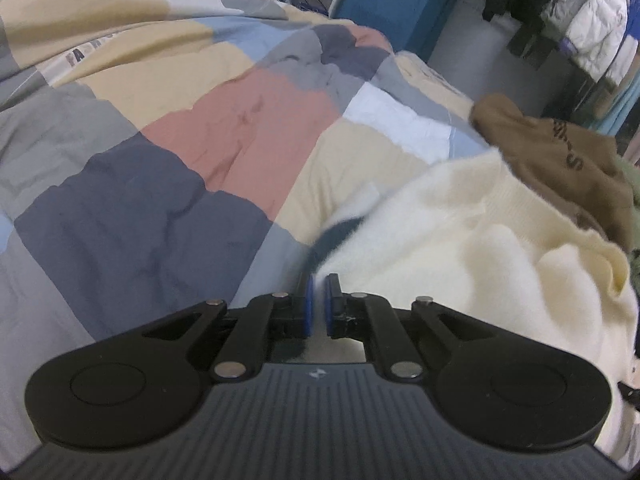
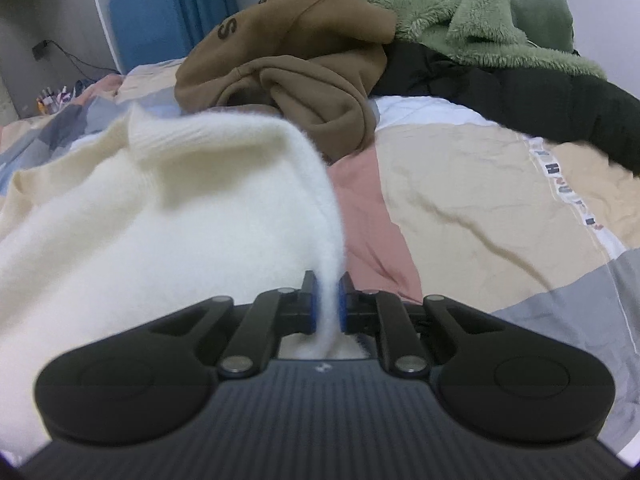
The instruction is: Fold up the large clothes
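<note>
A fluffy cream sweater (image 1: 460, 248) lies rumpled on the patchwork quilt (image 1: 160, 140). In the left wrist view my left gripper (image 1: 319, 304) is shut, its blue pads pinching the sweater's thin left edge. A dark teal patch shows under that edge. In the right wrist view the same sweater (image 2: 180, 220) fills the left half, its ribbed hem raised. My right gripper (image 2: 328, 304) is shut on a fold of the sweater's right edge, and the cloth runs down between its pads.
A brown hoodie (image 2: 300, 60) is heaped just beyond the sweater, also visible as the hoodie (image 1: 560, 160) at the right. Behind it lie a green fleece (image 2: 460, 8) and a black garment (image 2: 500, 92). Bare quilt (image 2: 480, 200) spreads to the right. Coats (image 1: 592, 20) hang far right.
</note>
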